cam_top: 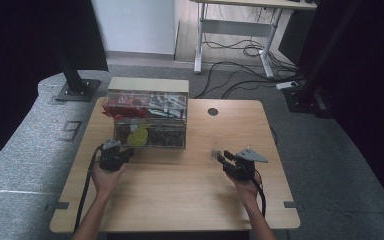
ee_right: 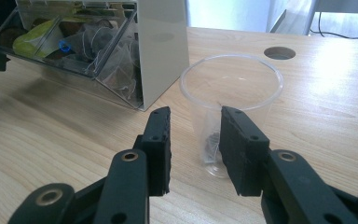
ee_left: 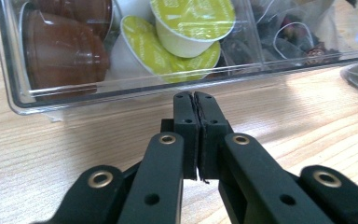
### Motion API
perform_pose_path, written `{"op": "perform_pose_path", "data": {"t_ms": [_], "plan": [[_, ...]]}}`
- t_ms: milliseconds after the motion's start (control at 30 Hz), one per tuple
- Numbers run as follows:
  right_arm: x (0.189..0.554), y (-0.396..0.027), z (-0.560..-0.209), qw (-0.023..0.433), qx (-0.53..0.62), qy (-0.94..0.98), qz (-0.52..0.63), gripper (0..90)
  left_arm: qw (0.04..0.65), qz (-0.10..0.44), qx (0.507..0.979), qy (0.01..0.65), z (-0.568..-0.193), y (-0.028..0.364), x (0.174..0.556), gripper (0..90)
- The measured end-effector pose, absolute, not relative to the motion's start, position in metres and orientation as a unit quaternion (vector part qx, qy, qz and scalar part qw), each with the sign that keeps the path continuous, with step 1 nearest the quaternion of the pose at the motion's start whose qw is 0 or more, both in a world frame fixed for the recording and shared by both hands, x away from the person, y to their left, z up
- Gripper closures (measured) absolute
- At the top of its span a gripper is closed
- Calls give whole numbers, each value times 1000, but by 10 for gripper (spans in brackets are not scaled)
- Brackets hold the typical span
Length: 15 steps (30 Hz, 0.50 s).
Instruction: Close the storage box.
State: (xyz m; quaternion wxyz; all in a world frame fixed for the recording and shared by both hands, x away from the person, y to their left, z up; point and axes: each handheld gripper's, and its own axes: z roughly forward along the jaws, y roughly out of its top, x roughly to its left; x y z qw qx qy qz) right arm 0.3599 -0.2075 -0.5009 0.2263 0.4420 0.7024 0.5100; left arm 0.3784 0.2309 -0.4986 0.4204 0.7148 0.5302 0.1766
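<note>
The work in hand looks like stocking a clear plastic cup from the clear compartmented organizer box, and it sits at the stage between picks. The cup stands upright on the wooden table, well apart from the box and toward the person's right, and the right gripper has its 2 black jaws partly spread on either side of the cup's lower wall; whether the pads actually press the plastic I cannot tell, though they look to sit just at it. Something small and dark lies at the bottom of the cup, possibly a tea bag, too faint to name. The left gripper rests just in front of the box's lower front tray with its jaws pressed together on nothing. Inside that tray, yellow-green lidded capsules lie beside brown capsules, and mesh tea bags fill the neighbouring compartment. The next move, I judge, calls for the left jaws to spread, reach over the tray's low front lip and close on 1 item, while the right gripper steadies the light cup so it does not tip.
</note>
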Motion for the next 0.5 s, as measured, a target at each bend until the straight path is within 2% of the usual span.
{"op": "perform_pose_path", "data": {"t_ms": [133,233,267,500], "plan": [[360,-207,-501,225,443,703,510,627,429,183,718,517,-497,228,376,836],[359,-207,-502,223,443,704,509,616,435,180,725,504,-496,224,375,752],[359,-207,-502,223,443,704,509,616,438,180,725,501,-495,223,374,752],[355,-210,-501,224,439,706,508,544,452,185,727,483,-493,216,367,611]]}}
